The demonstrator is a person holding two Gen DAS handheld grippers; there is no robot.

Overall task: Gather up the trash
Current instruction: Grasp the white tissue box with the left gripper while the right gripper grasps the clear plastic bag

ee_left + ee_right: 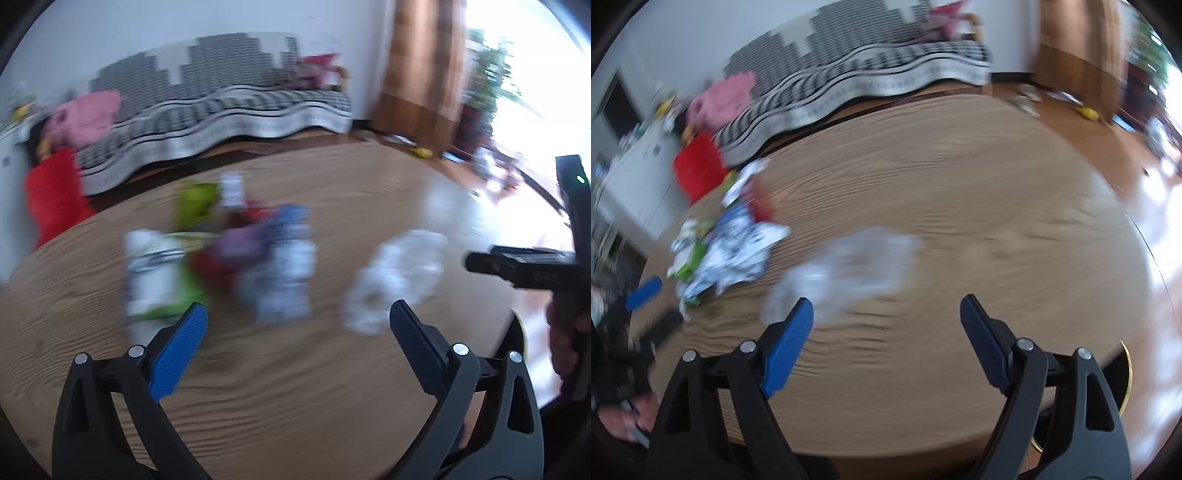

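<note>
1. Here, the round wooden table (295,387) serves as the landmark; both views are smeared by motion blur.
2. The left gripper (297,321) hangs above the table's near part, its jaws spread wide with nothing between them.
3. The right gripper (886,314) also hangs over the table's near edge, jaws wide apart and empty.
4. A heap of wrappers (221,251), white, green, red, purple and blue, lies on the table towards its far left side, beyond the left gripper's blue finger (181,354).
5. A crumpled clear plastic piece (395,273) lies on the table to the right of that heap, apart from it; in the right wrist view it sits just past the right gripper's left fingertip.
6. Which single items make up the heap I cannot tell through the blur.
7. At the table's right edge, in the left wrist view, a hand (565,343) holds the other gripper's dark body.
8. Beyond the table stands a sofa under a black-and-white cover (221,110), with a pink cushion (88,118) and a red object (55,199) at its left end.
</note>
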